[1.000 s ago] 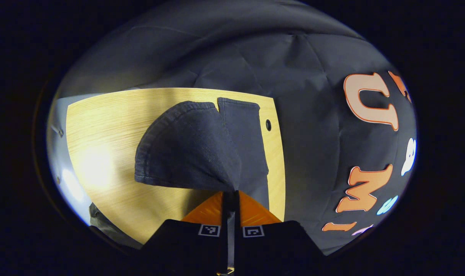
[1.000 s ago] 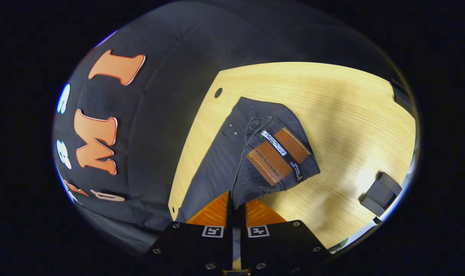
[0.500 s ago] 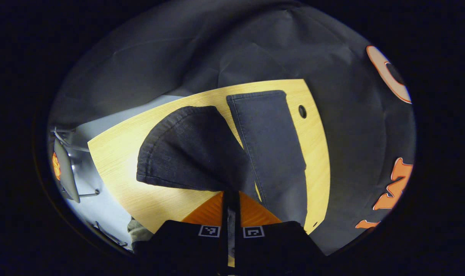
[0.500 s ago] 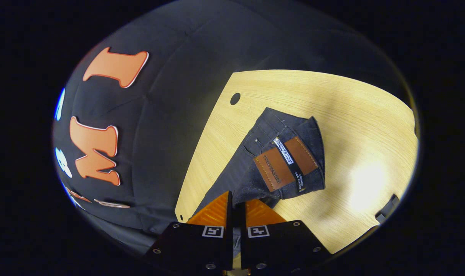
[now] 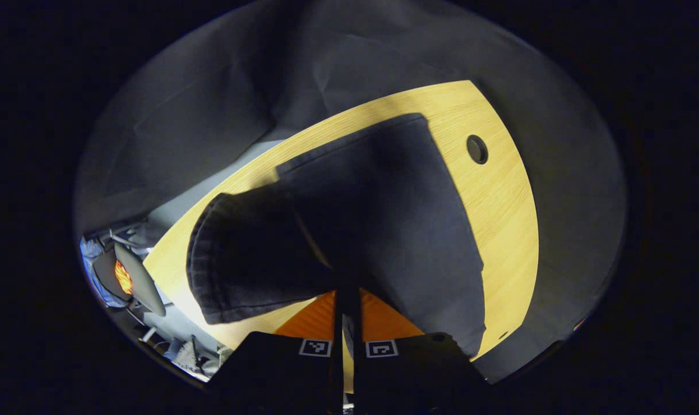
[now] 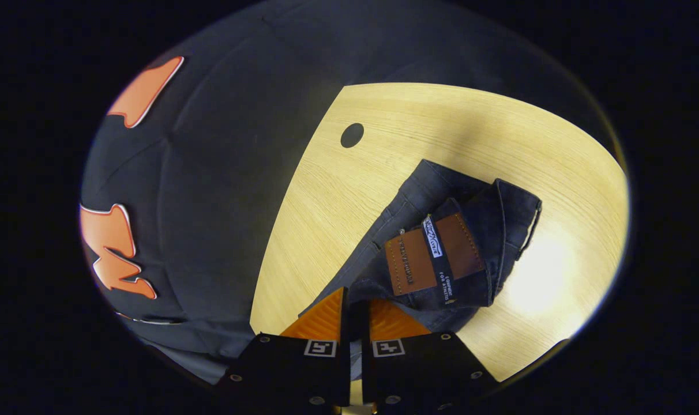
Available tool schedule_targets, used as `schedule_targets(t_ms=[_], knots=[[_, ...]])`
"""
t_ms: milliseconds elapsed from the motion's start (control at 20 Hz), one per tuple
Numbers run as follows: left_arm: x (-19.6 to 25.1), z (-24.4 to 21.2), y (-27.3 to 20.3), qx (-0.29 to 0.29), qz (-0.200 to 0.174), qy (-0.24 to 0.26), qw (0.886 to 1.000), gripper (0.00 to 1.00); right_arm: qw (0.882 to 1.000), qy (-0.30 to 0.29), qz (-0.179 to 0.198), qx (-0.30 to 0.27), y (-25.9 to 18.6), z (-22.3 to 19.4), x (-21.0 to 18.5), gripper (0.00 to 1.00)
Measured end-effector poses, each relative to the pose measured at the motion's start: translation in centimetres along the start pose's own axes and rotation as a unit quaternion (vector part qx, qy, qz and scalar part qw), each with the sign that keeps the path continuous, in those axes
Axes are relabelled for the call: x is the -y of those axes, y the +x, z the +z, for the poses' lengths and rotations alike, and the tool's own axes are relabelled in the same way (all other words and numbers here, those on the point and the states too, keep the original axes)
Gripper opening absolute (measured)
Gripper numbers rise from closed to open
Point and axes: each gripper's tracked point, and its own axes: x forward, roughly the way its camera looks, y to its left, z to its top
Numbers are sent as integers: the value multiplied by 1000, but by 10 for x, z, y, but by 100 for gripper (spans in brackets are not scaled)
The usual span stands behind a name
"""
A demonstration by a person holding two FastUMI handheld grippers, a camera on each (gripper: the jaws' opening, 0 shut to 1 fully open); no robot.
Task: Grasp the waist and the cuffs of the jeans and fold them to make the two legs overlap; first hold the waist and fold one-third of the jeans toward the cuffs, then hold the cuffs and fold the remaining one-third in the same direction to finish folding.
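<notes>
Jeans [image 5: 395,230]: dark charcoal-black denim, plain, faint lighter stitching at hem; same dark denim in right gripper view [image 6: 442,202]. Waist patch [image 6: 433,253]: brown leather-look, tan stitched border, crossed by narrow black strip with white lettering. Table [image 6: 442,127]: pale yellow wood, fine grain lines, one round black hole [image 6: 352,135]. Booth wall cloth [image 5: 211,115]: black-grey, plain, creased.

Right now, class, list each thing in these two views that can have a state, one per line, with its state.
jeans: partly lifted, one leg flat on the table
cuff: raised, pinched
waist: raised, patch showing
left gripper: shut on cuff
right gripper: shut on waist
table: bears jeans
</notes>
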Motion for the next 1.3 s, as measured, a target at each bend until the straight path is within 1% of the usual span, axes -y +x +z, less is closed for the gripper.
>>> schedule_targets(t_ms=[150,250,350,400,450,500,600,650,700,750,800,900,950,1000,1100,1150,1200,1250,1300], knots=[[42,33,9,24,-11,31,999,7,1000,-16,-10,-1,24,10,-8,8],[58,60,12,54,-4,59,997,7,1000,-10,-16,-3,37,17,-11,8],[68,88,14,85,-1,69,994,6,1000,-6,-26,-6,48,22,-11,8],[75,94,13,92,-13,66,994,7,999,-10,-34,-8,52,23,-10,8],[85,100,3,99,-40,62,992,6,999,-14,-38,-8,54,22,-14,8],[96,104,4,109,-69,65,990,23,999,-23,-30,1,54,24,-21,8],[97,110,-17,134,-90,78,984,58,999,-42,1,30,45,35,-49,44],[98,117,-32,160,-99,82,979,79,997,-50,9,50,38,46,-61,62],[109,128,-42,194,-116,90,970,100,996,-65,5,67,31,59,-68,80],[115,128,-62,226,-134,102,959,99,992,-86,5,89,22,67,-77,98],[122,132,-81,258,-150,114,947,96,988,-110,9,111,10,76,-82,98],[138,125,-124,306,-203,138,920,97,979,-150,26,136,-16,79,-102,98],[146,118,-145,324,-230,151,905,93,975,-163,35,145,-29,78,-112,98],[154,107,-166,338,-249,163,892,97,971,-177,41,155,-43,77,-119,98],[159,84,-201,372,-274,194,865,97,958,-219,45,182,-72,72,-127,98],[158,73,-217,392,-282,207,851,97,948,-242,41,201,-88,67,-127,98],[159,59,-233,409,-293,221,836,97,937,-270,34,220,-105,63,-125,98],[158,46,-245,427,-302,228,821,96,922,-298,17,245,-120,63,-120,98],[154,36,-254,445,-301,227,812,97,906,-326,-1,271,-132,62,-116,98]])
